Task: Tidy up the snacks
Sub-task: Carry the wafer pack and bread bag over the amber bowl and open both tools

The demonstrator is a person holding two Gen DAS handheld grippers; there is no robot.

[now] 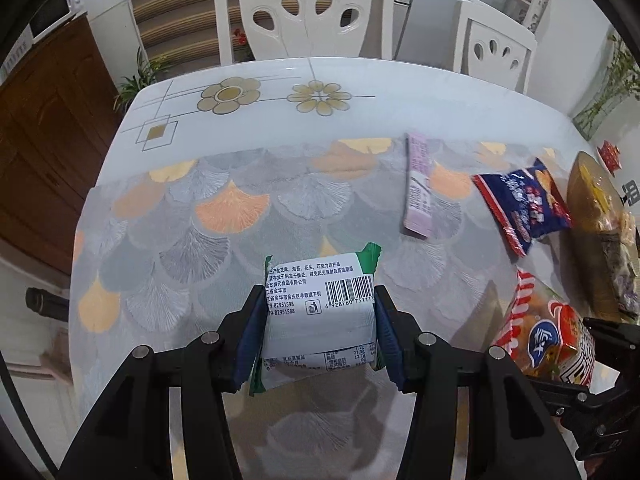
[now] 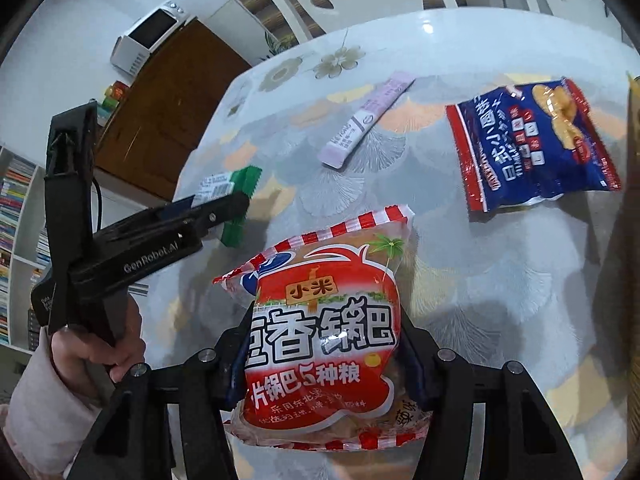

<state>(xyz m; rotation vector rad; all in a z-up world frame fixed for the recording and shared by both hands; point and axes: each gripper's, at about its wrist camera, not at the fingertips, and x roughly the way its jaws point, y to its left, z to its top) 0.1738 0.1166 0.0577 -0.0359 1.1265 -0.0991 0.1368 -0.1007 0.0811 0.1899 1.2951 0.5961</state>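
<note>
Item 1: left gripper (image 1: 320, 320), clenched on a green-and-white snack packet (image 1: 320, 312); packet is seen barcode side up, pinched at both sides btw the blue finger pads (image 1: 250, 340), held over the tablecloth (image 1: 200, 240) at approx. 6 o'clock of the left wrist view. Item 2: right gripper (image 2: 324, 364), clenched on a red-and-white striped rice-crust bag (image 2: 324, 328); bag is held front face up, its sealed top edge pointed to 12 o'clock, over the cloth w/ its shadow cast beneath. In the left wrist view the same bag is seen at approx. 4 o'clock. Item 3: blue chip bag (image 2: 528, 144), laid flat on the cloth at approx. 2 o'clock of the right wrist view, apart from both grippers. Item 4: pale purple stick sachet (image 2: 366, 120), laid diagonally on the cloth at approx. 12 o'clock of the right wrist view, near the blue bag, not touching it. Item 5: basket (image 1: 588, 216), only partly seen at 3 o'clock of the left wrist view, w/ wrapped snacks inside; contents can't be told apart. Surroundings: white table (image 1: 360, 80) w/ flower print, two white chairs (image 1: 304, 12) at 12 o'clock, microwave (image 2: 148, 36) on a brown cabinet (image 2: 168, 100) at 10 o'clock of the right wrist view.
</note>
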